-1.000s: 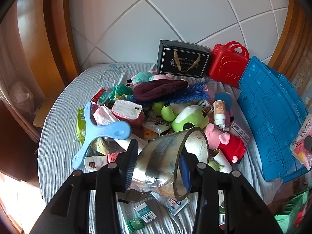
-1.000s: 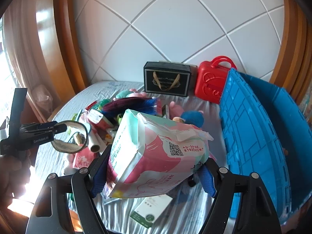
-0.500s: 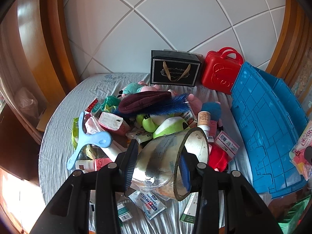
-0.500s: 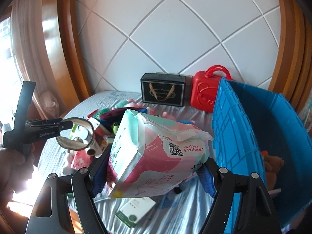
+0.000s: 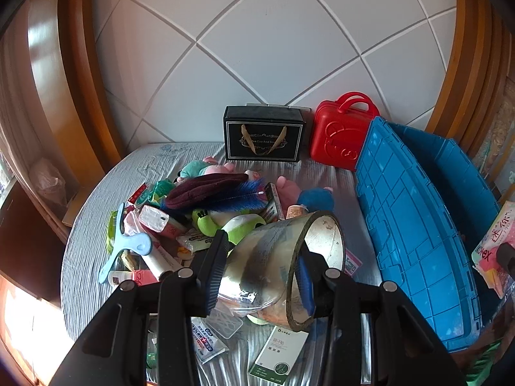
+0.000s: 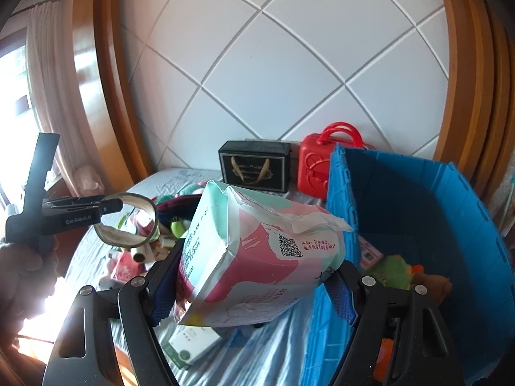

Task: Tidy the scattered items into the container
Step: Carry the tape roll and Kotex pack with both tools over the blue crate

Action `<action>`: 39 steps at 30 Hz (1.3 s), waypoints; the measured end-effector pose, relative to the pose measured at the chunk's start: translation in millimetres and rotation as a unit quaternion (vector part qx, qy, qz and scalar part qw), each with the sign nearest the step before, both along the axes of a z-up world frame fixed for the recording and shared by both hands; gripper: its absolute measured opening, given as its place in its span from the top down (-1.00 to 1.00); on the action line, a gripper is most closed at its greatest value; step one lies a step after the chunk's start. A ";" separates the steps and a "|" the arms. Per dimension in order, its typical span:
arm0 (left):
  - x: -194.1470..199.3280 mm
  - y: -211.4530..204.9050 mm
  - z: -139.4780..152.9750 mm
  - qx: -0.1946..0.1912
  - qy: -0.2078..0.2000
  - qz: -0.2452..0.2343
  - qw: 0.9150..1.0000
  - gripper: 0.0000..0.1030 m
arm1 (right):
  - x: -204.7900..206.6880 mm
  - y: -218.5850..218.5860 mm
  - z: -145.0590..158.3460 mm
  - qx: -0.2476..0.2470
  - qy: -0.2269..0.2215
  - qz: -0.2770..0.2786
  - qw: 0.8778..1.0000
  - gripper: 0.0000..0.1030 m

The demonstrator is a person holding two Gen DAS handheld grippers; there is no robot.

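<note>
2 grippers are loaded at this moment. Left gripper [image 5: 257,276]: jaws partly closed and clamped across the wall of a wide roll of clear tape [image 5: 289,267], 1 pad outside the wall, 1 inside the core. Right gripper [image 6: 254,276]: jaws set wide and pressed on both sides of a soft pink-and-mint pack [image 6: 257,251], which stands tilted between them.

Just below both loads lies the bed [image 5: 96,225], covered in a striped sheet. A small white-and-green box [image 5: 276,357] lies nearest, with sachets beside it. Farther out is the main pile: a blue scraper [image 5: 128,247], plush toys, bottles and a blue bristle brush [image 5: 231,196].

To the right stands the blue crate [image 6: 434,199], which is the container. A green plush [image 6: 392,267] already lies on its floor. The pack is held just beside the crate's near wall, not yet over the opening. The tape is well apart from it, above the pile.

Against the headboard stand a black gift box [image 5: 264,135] and a red case [image 5: 338,141].

Risks, as judged:
1. The pack is soft; it may sag and catch the crate rim if carried low.
2. The tape wall is slick; a sideways swing may let it slip from the jaws onto the pile.
</note>
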State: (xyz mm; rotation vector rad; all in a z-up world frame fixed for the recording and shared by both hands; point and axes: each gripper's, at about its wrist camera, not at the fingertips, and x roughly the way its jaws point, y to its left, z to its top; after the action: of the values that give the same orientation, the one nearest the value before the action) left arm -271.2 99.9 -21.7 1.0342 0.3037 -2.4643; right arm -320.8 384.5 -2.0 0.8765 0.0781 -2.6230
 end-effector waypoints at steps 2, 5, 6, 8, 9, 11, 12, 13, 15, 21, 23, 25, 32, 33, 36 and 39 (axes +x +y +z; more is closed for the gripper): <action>-8.2 13.8 5.6 -0.002 0.003 -0.008 1.000 0.24 | -0.6 16.9 1.4 -0.003 0.001 -0.009 1.000 -0.51; -23.7 36.3 15.2 -0.008 0.006 -0.024 1.000 0.24 | -0.2 40.9 2.6 -0.007 0.004 -0.026 1.000 -0.51; -28.9 43.8 18.4 -0.010 0.007 -0.031 0.999 0.24 | -0.5 49.1 2.9 -0.009 0.005 -0.032 0.999 -0.51; -40.4 60.0 24.3 -0.016 0.008 -0.046 0.999 0.24 | 0.1 65.7 2.5 -0.013 0.006 -0.044 0.999 -0.51; -46.0 68.1 27.2 -0.019 0.008 -0.054 0.998 0.24 | 0.3 74.2 1.8 -0.016 0.005 -0.051 0.999 -0.51; -56.4 83.4 32.7 -0.022 0.010 -0.068 0.997 0.24 | 0.9 91.4 1.0 -0.024 0.002 -0.062 0.998 -0.51; -61.2 90.7 35.1 -0.022 0.012 -0.075 0.997 0.24 | 1.5 98.9 0.9 -0.025 0.001 -0.068 0.997 -0.51; -66.0 97.8 37.6 -0.024 0.013 -0.082 0.996 0.24 | 2.7 107.3 1.3 -0.025 0.002 -0.073 0.997 -0.51; -75.4 112.1 41.8 -0.026 0.016 -0.096 0.995 0.24 | 4.7 120.9 2.2 -0.028 0.003 -0.083 0.996 -0.51; -110.6 158.9 52.9 -0.025 0.023 -0.155 0.987 0.24 | 7.2 160.7 -2.1 -0.033 0.001 -0.118 0.992 -0.51; -121.1 175.6 56.7 -0.026 0.025 -0.176 0.984 0.24 | 8.2 172.6 -5.5 -0.034 -0.003 -0.131 0.991 -0.51; -131.8 192.0 59.5 -0.027 0.025 -0.196 0.980 0.24 | 8.7 183.1 -7.6 -0.036 -0.006 -0.145 0.989 -0.51; -165.3 243.2 57.2 -0.024 0.014 -0.259 0.966 0.24 | 4.7 216.1 -21.2 -0.039 -0.022 -0.185 0.982 -0.51; -169.4 249.4 56.5 -0.026 0.013 -0.265 0.964 0.24 | 4.2 219.5 -22.7 -0.038 -0.024 -0.189 0.981 -0.51; -182.5 265.8 52.6 -0.028 0.009 -0.282 0.959 0.24 | 4.1 228.6 -24.0 -0.033 -0.027 -0.203 0.978 -0.50; -196.3 278.0 46.8 -0.028 0.004 -0.292 0.956 0.24 | 0.5 242.3 -27.3 -0.029 -0.030 -0.220 0.975 -0.50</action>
State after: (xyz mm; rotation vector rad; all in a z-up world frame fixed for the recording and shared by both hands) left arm -467.5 377.9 25.1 1.2229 -0.0914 -2.9723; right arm -320.3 626.8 -29.4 1.0533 -0.2340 -2.9789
